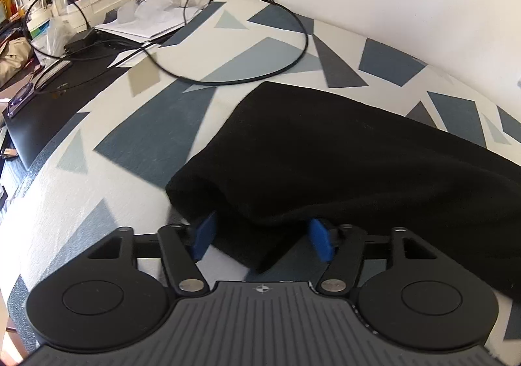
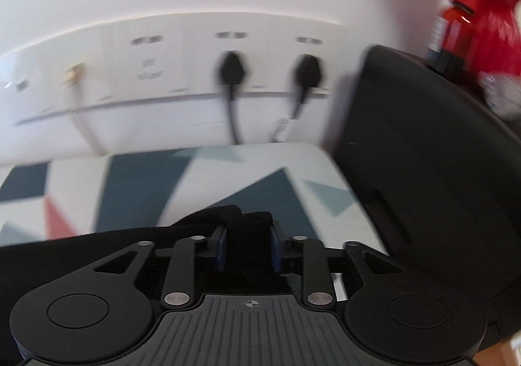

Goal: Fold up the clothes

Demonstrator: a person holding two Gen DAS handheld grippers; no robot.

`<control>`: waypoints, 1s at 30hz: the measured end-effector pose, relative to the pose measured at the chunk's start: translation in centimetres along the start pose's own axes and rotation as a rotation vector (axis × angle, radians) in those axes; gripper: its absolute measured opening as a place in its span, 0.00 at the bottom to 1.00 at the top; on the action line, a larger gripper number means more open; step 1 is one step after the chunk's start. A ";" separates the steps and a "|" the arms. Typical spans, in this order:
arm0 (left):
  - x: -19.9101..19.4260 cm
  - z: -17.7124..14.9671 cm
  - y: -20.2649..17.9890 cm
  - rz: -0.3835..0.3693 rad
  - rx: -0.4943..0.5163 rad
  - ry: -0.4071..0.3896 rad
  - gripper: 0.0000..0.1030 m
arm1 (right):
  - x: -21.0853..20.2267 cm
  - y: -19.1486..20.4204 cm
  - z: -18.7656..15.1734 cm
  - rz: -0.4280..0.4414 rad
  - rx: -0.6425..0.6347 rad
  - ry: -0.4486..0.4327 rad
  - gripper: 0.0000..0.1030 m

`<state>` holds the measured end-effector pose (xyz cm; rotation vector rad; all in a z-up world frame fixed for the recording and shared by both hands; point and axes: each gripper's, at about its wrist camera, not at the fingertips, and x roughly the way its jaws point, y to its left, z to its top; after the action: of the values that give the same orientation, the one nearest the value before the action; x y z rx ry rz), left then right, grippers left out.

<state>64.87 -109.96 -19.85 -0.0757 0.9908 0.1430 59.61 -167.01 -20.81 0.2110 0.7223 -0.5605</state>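
Black, matte and soft-looking, the garment (image 1: 325, 157) lies in a long folded mass across a table cover (image 1: 136, 144) printed with grey and blue triangles on white. Its near edge droops over the left gripper (image 1: 262, 237), whose blue pads (image 1: 203, 235) stand wide apart with a flap of the cloth hanging between them, apparently loose rather than pinched. In the blurred right wrist view, the right gripper (image 2: 247, 248) has its jaws drawn narrow, clamped on a bunched fold of the same black cloth (image 2: 242, 226). A black cable (image 1: 293, 63) loops on the cover beyond the garment, and a dark rounded object (image 2: 433, 170) stands just right of the right gripper.
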 end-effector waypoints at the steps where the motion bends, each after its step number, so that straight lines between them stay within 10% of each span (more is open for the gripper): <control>1: -0.3 0.0 0.1 -0.013 0.003 0.005 0.65 | -0.5 -0.3 0.1 0.010 0.014 -0.004 0.57; 14: -2.4 -1.7 9.1 0.023 -0.035 0.042 0.78 | -15.1 10.5 -9.8 0.510 -0.449 0.034 0.75; 19: -0.9 -1.1 8.6 -0.047 -0.050 0.042 0.78 | -14.2 13.9 -12.5 0.449 -0.492 0.159 0.72; 25: 1.1 -0.3 7.5 -0.066 -0.021 -0.044 0.83 | -13.9 12.0 -13.0 0.333 -0.344 0.185 0.18; 30: 2.1 0.6 7.4 -0.116 0.090 -0.133 0.68 | -14.0 10.1 -13.5 0.273 -0.242 0.175 0.17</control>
<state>65.34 -102.44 -21.32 -0.0401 0.8570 -0.0033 48.97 -147.82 -21.39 0.1305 0.9069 -0.1926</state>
